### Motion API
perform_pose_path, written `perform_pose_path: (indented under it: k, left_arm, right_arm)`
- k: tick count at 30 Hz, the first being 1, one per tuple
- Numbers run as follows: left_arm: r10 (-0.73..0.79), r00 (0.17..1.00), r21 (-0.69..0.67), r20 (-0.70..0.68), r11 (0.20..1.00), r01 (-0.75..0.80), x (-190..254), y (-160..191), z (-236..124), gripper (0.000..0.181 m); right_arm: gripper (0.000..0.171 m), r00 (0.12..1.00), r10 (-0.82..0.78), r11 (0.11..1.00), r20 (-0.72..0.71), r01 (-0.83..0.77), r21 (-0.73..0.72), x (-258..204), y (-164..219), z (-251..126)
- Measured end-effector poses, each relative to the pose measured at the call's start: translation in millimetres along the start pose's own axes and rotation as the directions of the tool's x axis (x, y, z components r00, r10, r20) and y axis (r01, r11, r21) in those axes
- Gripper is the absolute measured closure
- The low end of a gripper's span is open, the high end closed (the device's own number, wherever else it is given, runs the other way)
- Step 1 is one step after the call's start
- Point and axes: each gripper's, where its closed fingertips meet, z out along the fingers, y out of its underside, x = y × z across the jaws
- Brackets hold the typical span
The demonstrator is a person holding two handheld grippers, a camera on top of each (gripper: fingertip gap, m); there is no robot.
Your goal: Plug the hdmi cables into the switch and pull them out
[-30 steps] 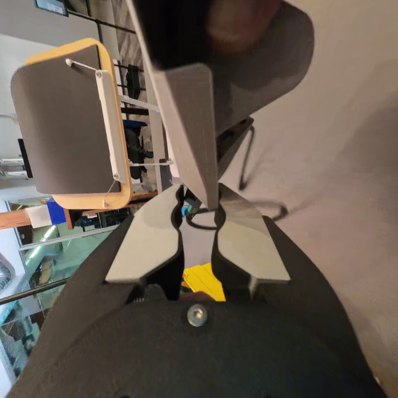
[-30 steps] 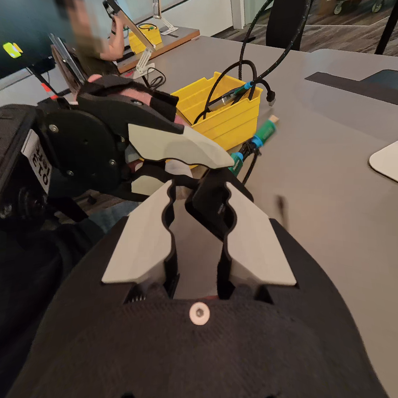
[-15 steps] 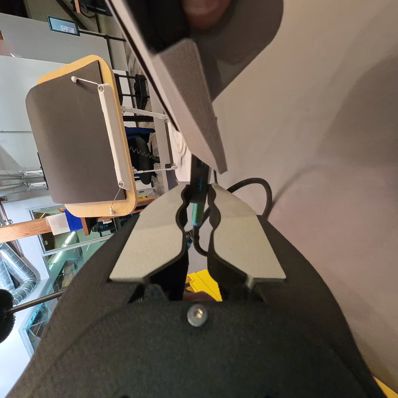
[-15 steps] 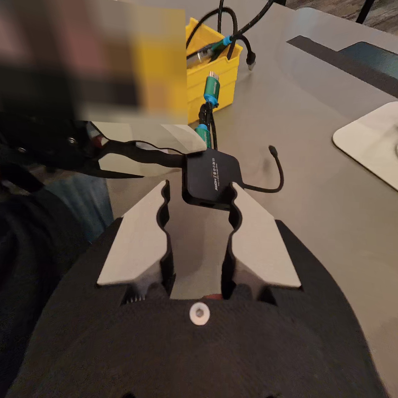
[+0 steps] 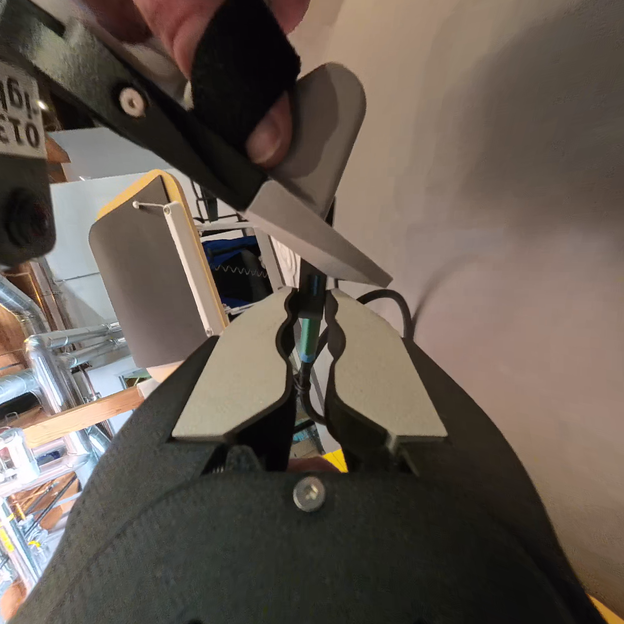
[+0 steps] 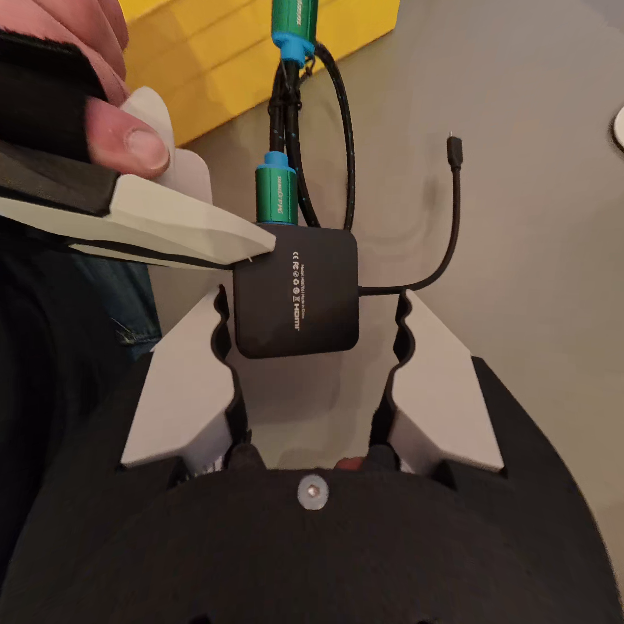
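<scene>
Right claw (image 6: 312, 300) has closed in on the switch (image 6: 297, 292), jaws wide on both sides, not gripping. Left claw (image 6: 260, 251) holds the switch's left edge above the table (image 6: 506, 169). One green plug (image 6: 277, 196) is seated in its far side; another (image 6: 295, 17) hangs by the yellow bin (image 6: 209, 60).

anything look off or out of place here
Nothing is spilled or damaged. Two things stand out: the left gripper pinches the switch at one corner only, with the open right gripper around it. Only one green plug is seated; the other green plug is loose by the yellow bin.
</scene>
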Motion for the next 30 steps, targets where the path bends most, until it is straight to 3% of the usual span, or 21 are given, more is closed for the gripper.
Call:
perform_pose_path:
  k: [7, 13, 20, 23, 25, 30]
  left_arm:
    - [0.02, 1.0, 0.026, 0.012, 0.999, -0.02, 5.2, -8.0, -0.4, 0.168]
    - [0.021, 1.0, 0.024, 0.014, 0.999, -0.021, 6.1, -8.2, -1.2, 0.168]
    - [0.053, 0.999, 0.049, 0.013, 0.997, -0.054, 12.3, -17.3, -4.0, 0.168]
    - [0.072, 0.997, 0.056, 0.003, 0.996, -0.072, 20.3, -18.6, -2.1, 0.167]
    - [0.078, 0.997, 0.06, 0.002, 0.995, -0.078, 22.1, -19.9, -1.7, 0.166]
    - [0.028, 1.0, 0.068, -0.006, 0.997, -0.028, 17.7, -17.6, -0.4, 0.166]
  right_arm:
    - [0.075, 0.977, -0.201, 0.979, -0.071, 0.199, -0.037, 2.6, -1.8, 2.0]
    - [0.082, 0.902, -0.406, 0.913, -0.145, 0.392, -0.113, 4.3, -5.8, 1.1]
    - [0.071, 0.957, -0.275, 0.94, 0.093, 0.287, -0.183, -12.3, 26.3, 28.3]
    - [0.073, 0.961, -0.228, 0.952, 0.156, 0.253, -0.17, -17.3, 32.2, 34.5]
    - [0.085, 0.956, -0.222, 0.959, 0.192, 0.25, -0.135, -21.2, 30.9, 33.6]
    - [0.088, 0.96, -0.213, 0.967, 0.18, 0.234, -0.104, -18.9, 26.2, 30.8]
